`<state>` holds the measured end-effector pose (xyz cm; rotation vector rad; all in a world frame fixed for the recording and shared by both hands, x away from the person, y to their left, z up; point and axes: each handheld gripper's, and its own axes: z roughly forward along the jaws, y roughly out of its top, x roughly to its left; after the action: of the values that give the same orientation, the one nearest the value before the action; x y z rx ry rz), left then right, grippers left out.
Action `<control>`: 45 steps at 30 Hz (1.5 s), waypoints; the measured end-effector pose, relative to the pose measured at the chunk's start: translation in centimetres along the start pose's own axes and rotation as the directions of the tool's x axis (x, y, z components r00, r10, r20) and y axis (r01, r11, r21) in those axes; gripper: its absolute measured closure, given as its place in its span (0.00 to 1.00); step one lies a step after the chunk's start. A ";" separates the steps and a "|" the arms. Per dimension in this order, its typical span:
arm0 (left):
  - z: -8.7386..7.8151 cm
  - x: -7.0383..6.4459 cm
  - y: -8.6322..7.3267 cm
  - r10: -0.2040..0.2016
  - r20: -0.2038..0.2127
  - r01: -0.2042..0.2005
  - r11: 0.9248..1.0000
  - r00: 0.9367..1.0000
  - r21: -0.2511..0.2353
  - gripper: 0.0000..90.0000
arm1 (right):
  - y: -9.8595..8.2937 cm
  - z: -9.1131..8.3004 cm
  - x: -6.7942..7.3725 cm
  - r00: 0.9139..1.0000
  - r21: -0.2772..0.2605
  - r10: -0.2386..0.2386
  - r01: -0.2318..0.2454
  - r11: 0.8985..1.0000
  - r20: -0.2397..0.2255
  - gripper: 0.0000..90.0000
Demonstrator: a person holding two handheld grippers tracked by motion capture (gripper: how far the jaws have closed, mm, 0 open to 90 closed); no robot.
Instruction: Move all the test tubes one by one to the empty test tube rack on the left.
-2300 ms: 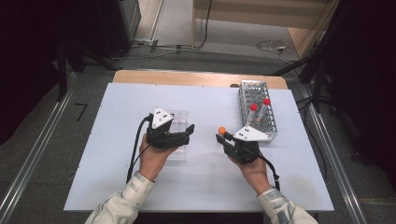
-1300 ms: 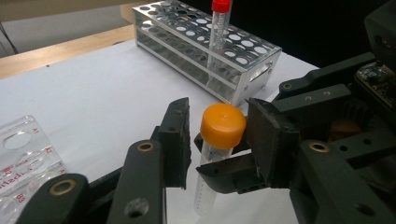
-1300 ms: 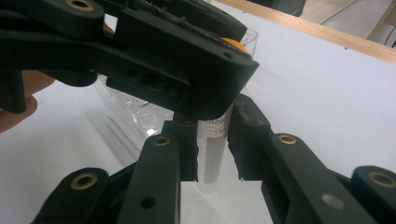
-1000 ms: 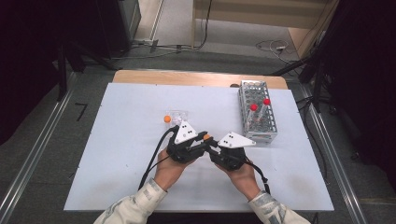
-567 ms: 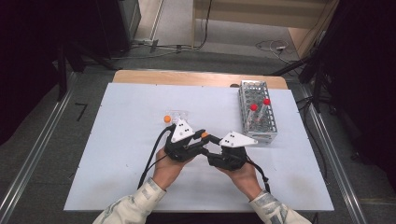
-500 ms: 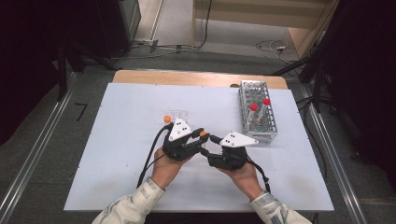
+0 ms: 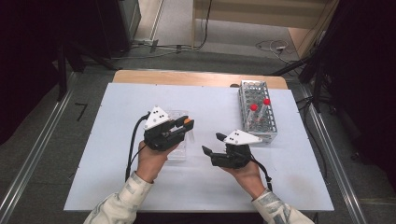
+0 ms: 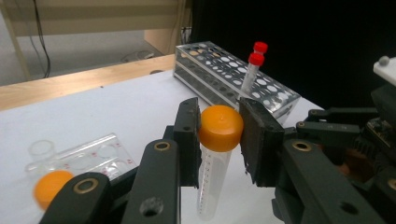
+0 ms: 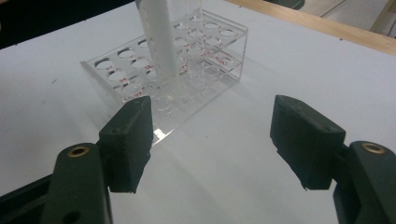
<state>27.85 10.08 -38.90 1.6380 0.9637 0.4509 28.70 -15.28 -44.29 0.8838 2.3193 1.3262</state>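
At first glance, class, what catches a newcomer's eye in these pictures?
The orange-capped tube, pinched at its cap by the left gripper, hangs above the clear rack. The right gripper hovers open beside it. Two red-capped tubes stand in the metal rack at the table's right.

You're working at a lab bench: a metal tube rack point(image 7: 257, 112) with red-capped tubes point(image 7: 254, 108) beyond your right claw, a clear plastic rack point(image 9: 180, 65) ahead, white table point(image 7: 93, 163), cables on the floor.

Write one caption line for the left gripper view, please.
Left gripper fingers clamp the orange cap of a clear plastic tube, metal rack behind.
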 end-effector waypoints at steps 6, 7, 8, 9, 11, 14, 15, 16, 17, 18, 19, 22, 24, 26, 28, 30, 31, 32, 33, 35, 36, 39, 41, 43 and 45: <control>-1.4 1.6 0.8 -0.022 -0.053 0.021 1.000 0.998 -0.021 0.77 | -0.1 -0.1 -0.1 1.000 -0.002 0.005 -0.005 1.000 0.004 0.32; -1.7 2.0 0.9 -0.027 -0.063 0.025 0.999 0.998 -0.025 0.77 | -0.1 -0.1 -0.1 1.000 -0.002 0.002 -0.002 1.000 0.005 0.32; -1.9 2.3 0.9 -0.027 -0.071 0.025 0.999 0.997 -0.026 0.77 | -0.1 -0.1 -0.1 1.000 -0.001 0.000 0.000 1.000 0.006 0.32; -2.1 2.5 1.0 -0.025 -0.084 0.023 0.999 0.996 -0.026 0.77 | -0.1 0.0 -0.1 1.000 -0.001 0.001 -0.001 1.000 0.007 0.32; -2.4 2.9 1.0 -0.023 -0.105 0.021 1.000 0.994 -0.020 0.77 | -0.1 0.0 -0.2 1.000 0.002 0.004 -0.004 1.000 0.008 0.32; -2.6 3.4 0.9 -0.021 -0.133 0.020 1.000 0.991 -0.012 0.77 | -0.1 -0.1 -0.2 1.000 -0.001 0.005 -0.005 1.000 0.011 0.32; -2.6 3.6 0.8 -0.021 -0.136 0.020 1.000 0.991 -0.010 0.77 | -0.1 -0.2 -0.2 1.000 -0.001 0.005 -0.005 1.000 0.012 0.32; -2.6 3.6 0.8 -0.018 -0.142 0.017 1.000 0.990 -0.006 0.77 | -0.2 -0.2 -0.2 1.000 0.000 0.006 -0.006 1.000 0.013 0.32; -2.5 3.6 0.8 -0.014 -0.149 0.013 1.000 0.989 -0.004 0.77 | -0.2 -0.1 -0.3 1.000 -0.001 0.005 -0.005 1.000 0.012 0.32; -2.5 3.6 0.8 -0.009 -0.156 0.008 1.000 0.988 -0.003 0.77 | -0.2 -0.2 -0.3 1.000 -0.001 0.006 -0.006 1.000 0.013 0.32; -2.5 3.7 0.7 -0.004 -0.161 0.005 1.000 0.987 0.003 0.77 | -0.2 -0.2 -0.3 1.000 -0.001 0.006 -0.006 1.000 0.013 0.32; -2.5 3.7 0.6 0.010 -0.179 -0.008 1.000 0.984 0.010 0.77 | -0.2 -0.3 -0.3 1.000 -0.004 0.005 -0.005 1.000 0.017 0.32; -2.4 3.7 0.6 0.015 -0.186 -0.012 1.000 0.982 0.014 0.77 | -0.2 -0.3 -0.4 1.000 -0.004 0.006 -0.006 1.000 0.018 0.32; -2.4 3.8 0.5 0.021 -0.194 -0.018 1.000 0.981 0.019 0.77 | -0.2 -0.3 -0.4 1.000 -0.004 0.004 -0.004 1.000 0.019 0.32; -2.4 3.8 0.5 0.024 -0.196 -0.020 1.000 0.980 0.024 0.77 | -0.2 -0.3 -0.3 1.000 -0.004 0.004 -0.004 1.000 0.018 0.32; -2.3 3.7 0.4 0.035 -0.205 -0.029 0.999 0.978 0.031 0.77 | -0.2 -0.3 -0.3 1.000 -0.005 0.002 -0.002 1.000 0.019 0.32; -2.2 3.7 0.4 0.039 -0.208 -0.033 0.999 0.977 0.035 0.77 | -0.2 -0.3 -0.4 1.000 -0.005 0.002 -0.002 1.000 0.019 0.32; -2.2 3.7 0.3 0.044 -0.210 -0.036 0.998 0.977 0.042 0.77 | -0.2 -0.3 -0.4 1.000 -0.005 0.001 -0.001 1.000 0.020 0.32; -2.0 3.7 0.2 0.045 -0.211 -0.036 0.998 0.976 0.044 0.77 | -0.2 -0.3 -0.4 1.000 -0.005 0.002 -0.002 1.000 0.020 0.32; -1.7 3.6 -0.1 0.056 -0.217 -0.044 0.997 0.975 0.061 0.77 | -0.2 -0.3 -0.4 1.000 -0.004 0.001 -0.001 1.000 0.021 0.32; -1.5 3.6 -0.2 0.064 -0.216 -0.049 0.996 0.974 0.073 0.77 | -0.2 -0.3 -0.4 1.000 -0.004 -0.001 0.001 1.000 0.022 0.32; -0.9 3.5 -0.8 0.080 -0.226 -0.056 0.992 0.971 0.110 0.77 | -0.3 -0.3 -0.3 1.000 -0.002 0.001 -0.001 1.000 0.021 0.32; -0.6 3.6 -1.2 0.074 -0.233 -0.044 0.990 0.970 0.131 0.77 | -0.3 -0.3 -0.3 1.000 -0.002 0.002 -0.002 1.000 0.021 0.32; -0.3 3.6 -1.4 0.081 -0.239 -0.043 0.986 0.968 0.159 0.77 | -0.3 -0.4 -0.4 1.000 -0.003 0.001 -0.001 1.000 0.021 0.32; -0.2 3.7 -1.6 0.083 -0.244 -0.039 0.983 0.966 0.179 0.77 | -0.3 -0.4 -0.4 1.000 -0.002 0.003 -0.003 1.000 0.023 0.32</control>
<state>29.33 13.12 -41.08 1.8003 1.1683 0.6435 28.70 -15.91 -44.33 0.8971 2.2999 1.3128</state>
